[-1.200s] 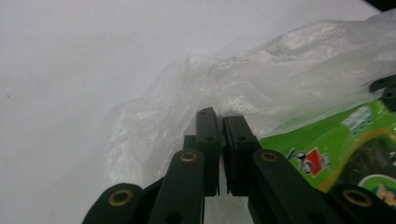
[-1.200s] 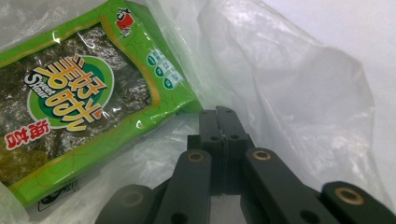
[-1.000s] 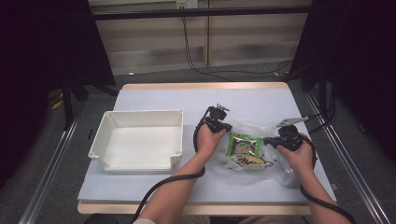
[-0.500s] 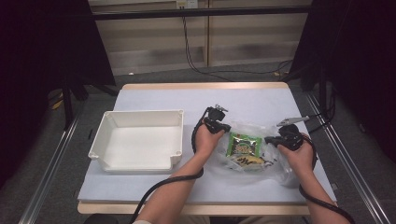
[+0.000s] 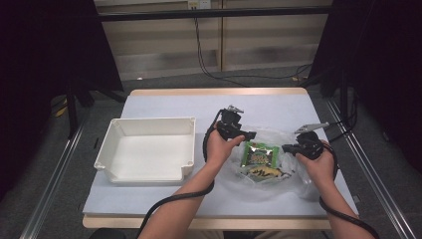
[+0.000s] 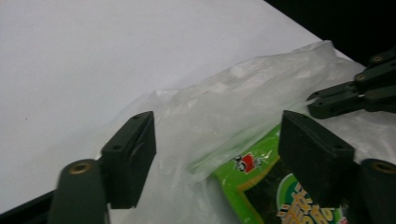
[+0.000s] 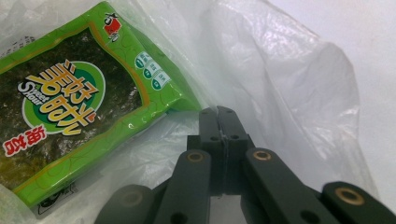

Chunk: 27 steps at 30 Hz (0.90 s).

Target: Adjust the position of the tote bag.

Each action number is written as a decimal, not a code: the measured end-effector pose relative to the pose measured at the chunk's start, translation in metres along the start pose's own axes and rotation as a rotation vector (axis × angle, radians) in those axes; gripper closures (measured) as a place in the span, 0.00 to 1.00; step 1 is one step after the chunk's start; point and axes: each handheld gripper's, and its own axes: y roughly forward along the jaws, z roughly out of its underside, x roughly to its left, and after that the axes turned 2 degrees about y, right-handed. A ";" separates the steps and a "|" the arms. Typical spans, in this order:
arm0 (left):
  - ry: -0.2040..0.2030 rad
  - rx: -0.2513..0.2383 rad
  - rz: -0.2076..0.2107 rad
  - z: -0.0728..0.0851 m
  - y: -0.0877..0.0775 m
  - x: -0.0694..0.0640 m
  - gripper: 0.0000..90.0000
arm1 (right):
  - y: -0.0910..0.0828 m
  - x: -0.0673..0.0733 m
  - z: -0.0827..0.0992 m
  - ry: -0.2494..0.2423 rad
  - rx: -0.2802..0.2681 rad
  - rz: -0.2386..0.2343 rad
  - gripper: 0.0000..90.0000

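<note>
Left of the clear plastic bag (image 5: pixel 271 167), the white tray (image 5: pixel 144 149) is sitting empty. The left gripper (image 6: pixel 215 140) is hovering with jaws released over the bag's edge; the green seaweed packet (image 7: pixel 79 93) is lying inside (apparently not yet extracted). The right gripper (image 7: pixel 218 116) is clenching the bag's film.
</note>
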 end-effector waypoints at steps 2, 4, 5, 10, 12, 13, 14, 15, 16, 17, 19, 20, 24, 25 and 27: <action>0.013 -0.001 0.002 -0.001 -0.001 -0.002 0.27 | 0.000 0.000 0.000 0.006 0.005 0.008 1.00; 0.063 -0.002 -0.007 -0.003 -0.004 -0.007 0.27 | 0.000 0.000 -0.001 0.007 0.004 0.010 1.00; 0.071 0.004 0.018 -0.003 -0.005 -0.010 0.27 | 0.000 0.000 -0.002 0.010 0.001 0.008 0.99; 0.100 0.032 0.055 -0.001 -0.005 -0.013 0.38 | -0.001 0.001 -0.005 0.025 -0.001 0.003 0.88; 0.112 0.047 0.060 -0.001 -0.006 -0.014 0.43 | -0.004 0.003 -0.006 0.018 -0.004 0.005 0.84; 0.116 0.053 0.077 -0.001 -0.007 -0.015 0.45 | -0.004 0.003 -0.007 0.009 -0.009 0.005 0.80; 0.120 0.055 0.086 -0.002 -0.007 -0.015 0.47 | -0.007 0.005 -0.008 0.019 -0.009 0.015 0.75; 0.120 0.055 0.086 -0.002 -0.007 -0.015 0.49 | -0.007 0.005 -0.008 0.019 -0.009 0.015 0.75; 0.127 0.067 0.072 -0.003 -0.009 -0.015 0.49 | -0.011 0.006 -0.009 0.025 -0.012 0.012 0.68; 0.119 0.056 0.073 -0.002 -0.008 -0.015 0.51 | -0.014 0.006 -0.011 0.016 -0.018 0.015 0.64; 0.116 0.059 0.076 -0.003 -0.009 -0.013 0.51 | -0.021 0.009 -0.014 0.016 -0.031 0.022 0.55; 0.106 0.055 0.069 -0.002 -0.009 -0.013 0.51 | -0.024 0.011 -0.016 0.019 -0.045 0.019 0.53; 0.099 0.054 0.060 -0.003 -0.011 -0.013 0.50 | -0.035 0.021 -0.022 -0.011 -0.052 0.010 0.47; 0.102 0.054 0.061 -0.003 -0.011 -0.013 0.50 | -0.038 0.023 -0.022 -0.002 -0.048 0.014 0.46; 0.092 0.053 0.071 -0.003 -0.012 -0.012 0.50 | -0.039 0.024 -0.023 0.003 -0.052 0.013 0.43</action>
